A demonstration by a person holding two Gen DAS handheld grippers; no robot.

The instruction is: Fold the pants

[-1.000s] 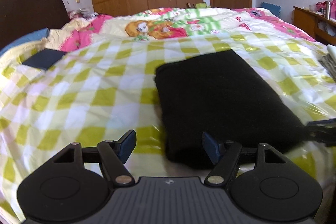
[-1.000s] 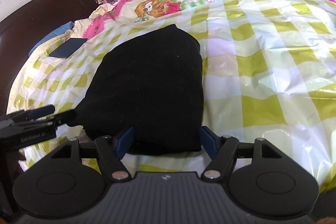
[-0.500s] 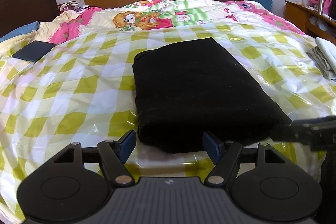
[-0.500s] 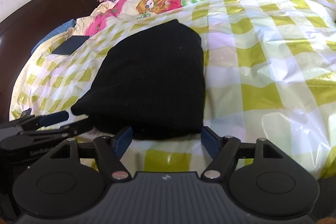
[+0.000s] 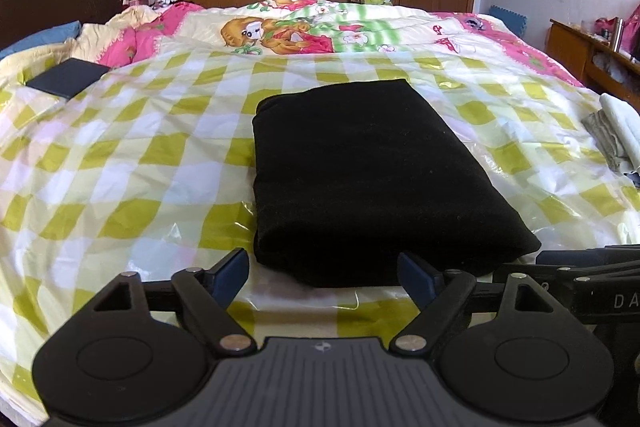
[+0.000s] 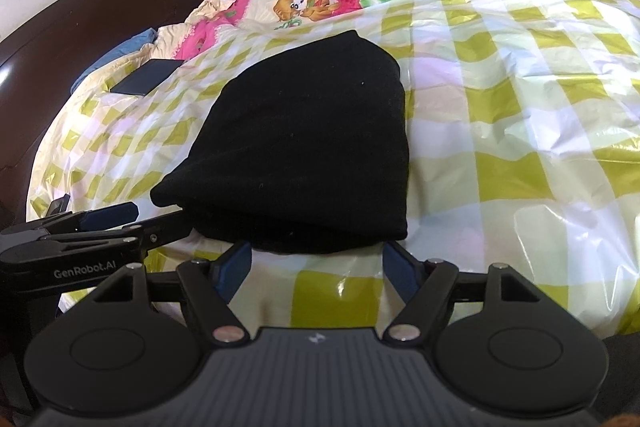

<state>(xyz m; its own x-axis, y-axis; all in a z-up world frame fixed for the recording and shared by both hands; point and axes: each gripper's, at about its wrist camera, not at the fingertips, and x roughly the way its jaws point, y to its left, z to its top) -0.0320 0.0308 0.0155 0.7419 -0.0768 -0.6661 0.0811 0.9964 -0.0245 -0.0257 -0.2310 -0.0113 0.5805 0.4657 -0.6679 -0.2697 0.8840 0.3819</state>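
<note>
I have drawn both tools back toward the near edge of the bed. In the left wrist view the folded black pants [image 5: 372, 183] sat in the right half of the frame a second ago, with the left hand-held gripper [image 5: 323, 275] over their left near corner; now they lie in the centre, and their near edge shows clear of both blue fingertips [image 5: 230, 273]. In the right wrist view the pants [image 6: 308, 147] filled the lower middle, their edge down between the fingers of the right hand-held gripper [image 6: 317, 269]; now a strip of checked sheet [image 6: 320, 291] shows between that edge and the fingers.
</note>
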